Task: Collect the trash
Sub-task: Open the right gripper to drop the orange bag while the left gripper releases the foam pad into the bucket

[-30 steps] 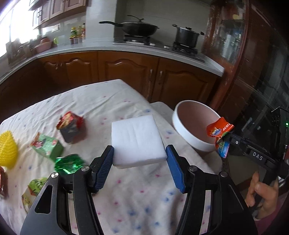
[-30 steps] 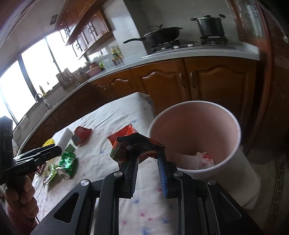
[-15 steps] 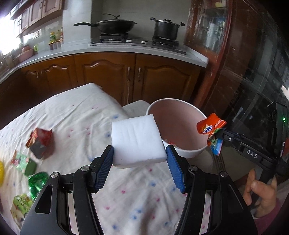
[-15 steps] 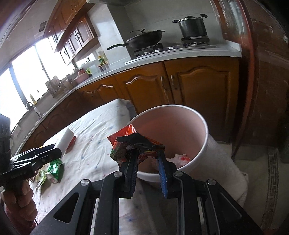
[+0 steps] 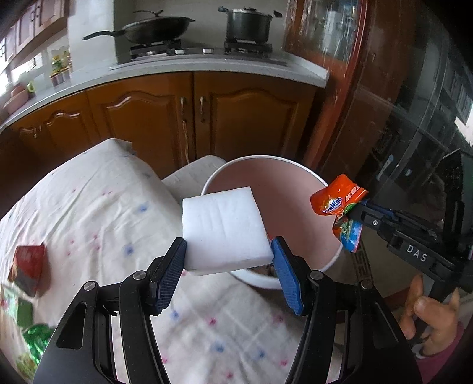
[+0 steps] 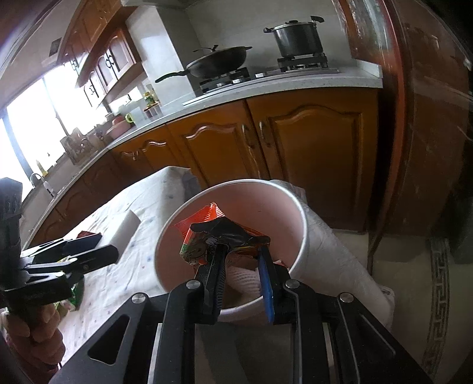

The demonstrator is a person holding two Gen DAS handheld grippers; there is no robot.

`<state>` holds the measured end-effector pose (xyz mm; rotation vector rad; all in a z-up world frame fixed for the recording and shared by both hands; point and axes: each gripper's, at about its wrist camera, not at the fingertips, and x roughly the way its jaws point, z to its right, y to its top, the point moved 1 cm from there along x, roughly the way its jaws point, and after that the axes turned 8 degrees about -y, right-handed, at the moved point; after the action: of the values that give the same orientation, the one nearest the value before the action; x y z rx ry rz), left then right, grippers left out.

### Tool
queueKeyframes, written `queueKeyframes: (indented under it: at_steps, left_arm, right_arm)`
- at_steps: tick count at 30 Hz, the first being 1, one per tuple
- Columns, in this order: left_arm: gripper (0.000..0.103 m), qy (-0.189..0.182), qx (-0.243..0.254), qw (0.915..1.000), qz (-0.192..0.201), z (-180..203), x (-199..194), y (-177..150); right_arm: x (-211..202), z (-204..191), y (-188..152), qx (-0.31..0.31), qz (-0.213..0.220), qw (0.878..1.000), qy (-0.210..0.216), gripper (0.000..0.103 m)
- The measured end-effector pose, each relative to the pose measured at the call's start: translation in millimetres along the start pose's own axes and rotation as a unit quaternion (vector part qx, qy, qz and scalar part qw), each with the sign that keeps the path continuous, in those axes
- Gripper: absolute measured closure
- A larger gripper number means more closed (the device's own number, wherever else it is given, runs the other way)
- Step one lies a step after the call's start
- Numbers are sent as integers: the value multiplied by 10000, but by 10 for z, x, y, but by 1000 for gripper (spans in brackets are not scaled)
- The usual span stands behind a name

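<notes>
While the right hand-held gripper [image 6: 241, 260] hangs over the pink bin [image 6: 298, 206], clamped on an orange snack wrapper [image 6: 212, 233] apparently for dropping, the left hand-held gripper [image 5: 229, 260] grips a white foam block [image 5: 224, 227] by its edges near the rim; more wrappers [image 5: 28, 265] lie on the table [image 5: 97, 206].

Home kitchen: wok [image 5: 156, 28] on stove [image 5: 201, 50], wooden cabinets [image 5: 189, 118].

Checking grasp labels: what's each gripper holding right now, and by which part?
Left gripper pinches the white foam block by its two near side edges. Right gripper clamps the orange snack wrapper by its crumpled lower end.
</notes>
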<state>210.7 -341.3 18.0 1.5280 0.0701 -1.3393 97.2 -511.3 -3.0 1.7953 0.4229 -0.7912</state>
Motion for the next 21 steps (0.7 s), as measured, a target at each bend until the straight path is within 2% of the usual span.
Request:
queueKeyframes:
  at_steps: [10, 21]
  left_arm:
    - [44, 38, 82, 9990, -432, 47, 405, 140]
    - [40, 90, 203, 9982, -564, 105, 535, 185]
  right_arm:
    - [188, 105, 76, -7, -174, 9998, -68, 81]
    - [318, 127, 130, -31, -320, 9995, -44, 78]
